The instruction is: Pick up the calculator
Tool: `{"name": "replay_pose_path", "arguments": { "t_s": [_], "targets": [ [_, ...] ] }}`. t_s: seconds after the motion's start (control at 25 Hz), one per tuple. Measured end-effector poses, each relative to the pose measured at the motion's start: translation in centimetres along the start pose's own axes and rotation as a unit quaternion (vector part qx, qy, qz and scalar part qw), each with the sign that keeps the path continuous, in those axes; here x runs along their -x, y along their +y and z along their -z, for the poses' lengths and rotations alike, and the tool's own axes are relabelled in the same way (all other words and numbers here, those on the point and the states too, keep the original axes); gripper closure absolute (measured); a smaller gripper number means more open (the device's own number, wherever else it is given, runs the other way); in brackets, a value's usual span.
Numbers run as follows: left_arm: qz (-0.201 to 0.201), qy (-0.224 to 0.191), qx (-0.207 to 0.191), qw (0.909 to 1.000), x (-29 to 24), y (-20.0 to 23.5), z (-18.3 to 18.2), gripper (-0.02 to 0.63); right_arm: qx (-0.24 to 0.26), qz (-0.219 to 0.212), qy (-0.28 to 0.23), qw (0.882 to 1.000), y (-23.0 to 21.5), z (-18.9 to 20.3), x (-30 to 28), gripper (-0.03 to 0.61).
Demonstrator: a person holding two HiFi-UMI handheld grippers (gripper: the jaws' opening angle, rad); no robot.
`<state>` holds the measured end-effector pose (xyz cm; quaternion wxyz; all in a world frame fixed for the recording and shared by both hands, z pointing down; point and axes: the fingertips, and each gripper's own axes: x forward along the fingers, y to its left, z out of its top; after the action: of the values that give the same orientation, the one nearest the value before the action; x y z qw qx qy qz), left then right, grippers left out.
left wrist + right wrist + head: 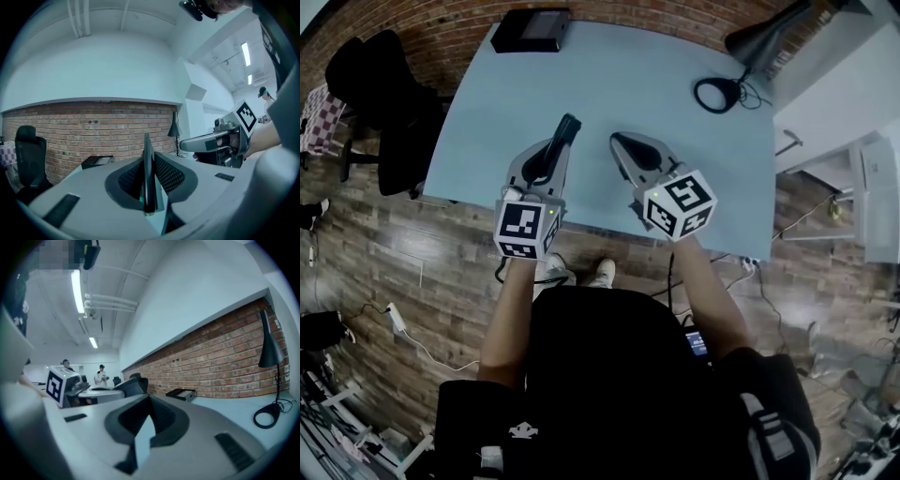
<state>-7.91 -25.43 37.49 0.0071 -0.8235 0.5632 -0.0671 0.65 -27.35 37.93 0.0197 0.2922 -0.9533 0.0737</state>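
Looking along my left gripper (557,150), I see its two jaws pinching one thin, flat, dark calculator (148,159) edge-on, over the smooth pale-blue table (609,84). My right gripper (620,143) has its jaws pressed together, empty. One black boxy case (532,30) and one cone-shaded black lamp (750,47) sit by the rough brick wall (93,126).

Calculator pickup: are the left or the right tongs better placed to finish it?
Left. The left tongs are clamped on a thin dark slab, apparently the calculator, held edge-on over the table. The right tongs are shut and empty beside them, so they would have to open first.
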Motion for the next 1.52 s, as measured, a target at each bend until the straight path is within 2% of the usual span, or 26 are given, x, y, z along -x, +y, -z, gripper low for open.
{"name": "replay_pose_path", "arguments": {
  "t_s": [0.56, 1.24, 1.52],
  "targets": [
    [-0.022, -0.01, 0.021, 0.9995, 4.4, 4.2, 0.3, 0.547, 0.004, -0.02, 0.01, 1.0, 4.3, 0.3, -3.5, 0.574],
    [-0.004, -0.028, 0.048, 0.9984, 12.5, 8.6, 1.0, 0.547, 0.021, -0.002, 0.01, 1.0, 13.8, -0.2, -5.7, 0.574],
    [0.007, -0.038, 0.05, 0.998, 15.6, 9.1, 1.0, 0.548, 0.035, 0.011, 0.017, 0.999, 17.1, -0.2, -5.7, 0.574]
  ]
}}
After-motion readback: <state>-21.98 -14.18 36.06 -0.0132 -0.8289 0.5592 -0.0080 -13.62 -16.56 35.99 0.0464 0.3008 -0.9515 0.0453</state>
